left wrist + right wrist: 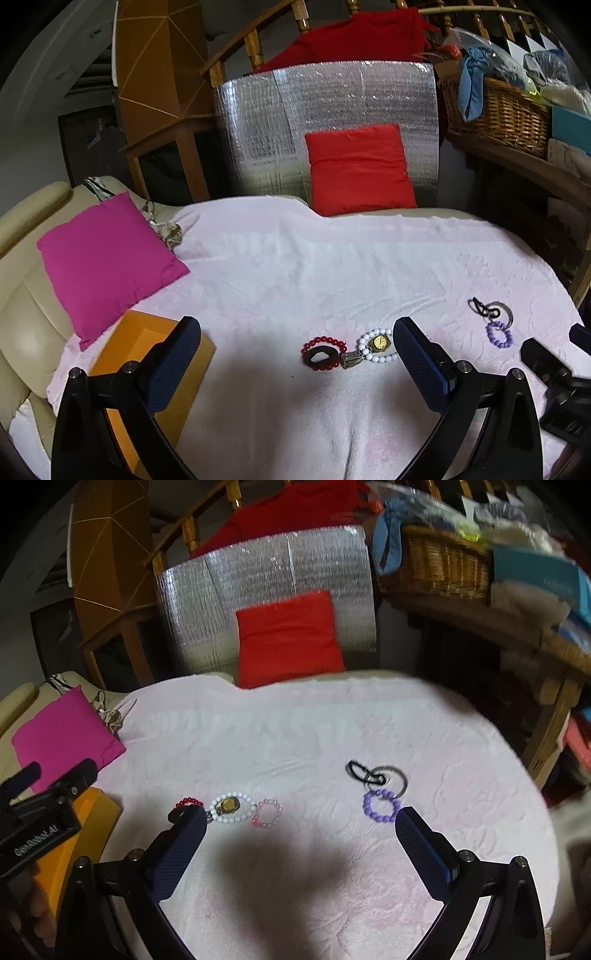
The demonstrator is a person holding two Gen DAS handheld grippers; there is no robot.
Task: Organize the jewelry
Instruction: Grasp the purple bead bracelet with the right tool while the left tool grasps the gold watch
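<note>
Your left gripper (295, 354) has its two dark blue padded fingers (173, 365) spread wide, with nothing between them and nothing touching either pad. Straight ahead, in the gap between the fingers and nearer the right one, the red bead bracelet (323, 355) rings a black hair tie (322, 357), and the white bead watch (378, 345) lies just beside it, close to the right fingertip. To the left of that tool, partly behind its left finger, sits the open orange box (147, 343) on the pink blanket (295, 266). Your right gripper (301, 829) is likewise wide apart and holds nothing. Its left fingertip covers part of the red bracelet, with the watch and a pale pink bead bracelet (266, 813) just ahead inside the gap. The purple bead bracelet (380, 805) lies right at its right fingertip; whether they touch you cannot tell. Just beyond it lies a metal key ring (388, 775) with a black clip (356, 770).
</note>
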